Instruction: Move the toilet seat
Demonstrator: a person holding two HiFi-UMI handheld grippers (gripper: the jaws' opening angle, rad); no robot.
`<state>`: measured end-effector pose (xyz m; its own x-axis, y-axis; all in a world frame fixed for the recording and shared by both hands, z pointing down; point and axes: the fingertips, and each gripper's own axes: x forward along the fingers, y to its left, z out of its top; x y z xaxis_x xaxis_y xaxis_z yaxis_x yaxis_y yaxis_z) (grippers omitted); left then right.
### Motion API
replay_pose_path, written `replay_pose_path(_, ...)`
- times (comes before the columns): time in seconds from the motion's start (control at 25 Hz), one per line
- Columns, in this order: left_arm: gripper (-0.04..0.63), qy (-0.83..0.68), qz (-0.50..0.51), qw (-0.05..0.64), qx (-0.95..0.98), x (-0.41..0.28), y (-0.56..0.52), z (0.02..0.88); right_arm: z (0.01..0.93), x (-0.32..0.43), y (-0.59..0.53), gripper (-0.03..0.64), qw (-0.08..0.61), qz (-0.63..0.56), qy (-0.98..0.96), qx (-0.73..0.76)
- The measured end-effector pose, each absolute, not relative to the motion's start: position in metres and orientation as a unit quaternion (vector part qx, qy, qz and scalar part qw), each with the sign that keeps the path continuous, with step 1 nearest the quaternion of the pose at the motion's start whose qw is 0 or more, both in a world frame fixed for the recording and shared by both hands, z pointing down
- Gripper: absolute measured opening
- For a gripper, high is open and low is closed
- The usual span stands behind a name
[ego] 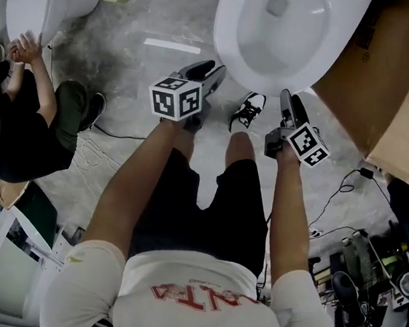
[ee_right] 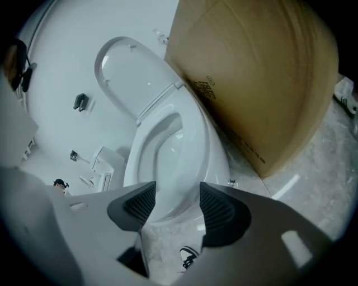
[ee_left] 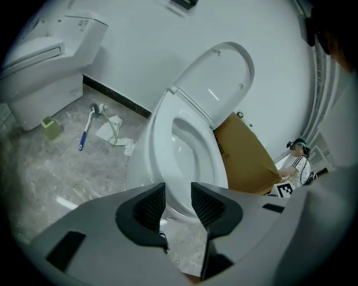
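My left gripper (ego: 212, 72) hangs empty, jaws moderately apart, at the front edge of the toilet seat (ego: 231, 32), which looks to lie flat on the bowl (ego: 280, 17). My right gripper (ego: 285, 102) gapes wide, also empty. I'd pinch the seat's front lip squarely, then lift slowly.

The person wears a white short-sleeved shirt (ego: 198, 287) with red lettering, black shorts (ego: 198, 217) and a black-and-white laced shoe (ego: 248, 111). The left gripper (ego: 213, 71) and right gripper (ego: 286, 97) are grey, with black ribbed pads (ee_left: 151, 204) and black-and-white marker cubes (ego: 175, 98).
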<state>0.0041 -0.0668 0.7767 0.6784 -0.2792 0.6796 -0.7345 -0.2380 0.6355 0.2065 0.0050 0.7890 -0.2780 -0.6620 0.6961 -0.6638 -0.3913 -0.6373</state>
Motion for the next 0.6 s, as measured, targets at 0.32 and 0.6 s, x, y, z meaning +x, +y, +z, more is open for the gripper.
replay_pose_path(0.32,0.137,-0.325,0.226,0.551,0.734,0.016,-0.064,0.798,0.800,0.200,0.004,0.233,0.001,0.597,-0.540,0.593)
replay_pose_path(0.6,0.144,-0.318,0.226,0.563,0.728,0.018,-0.065,0.803,0.793,0.201,0.002,0.229,-0.046,0.610,-0.511,0.604)
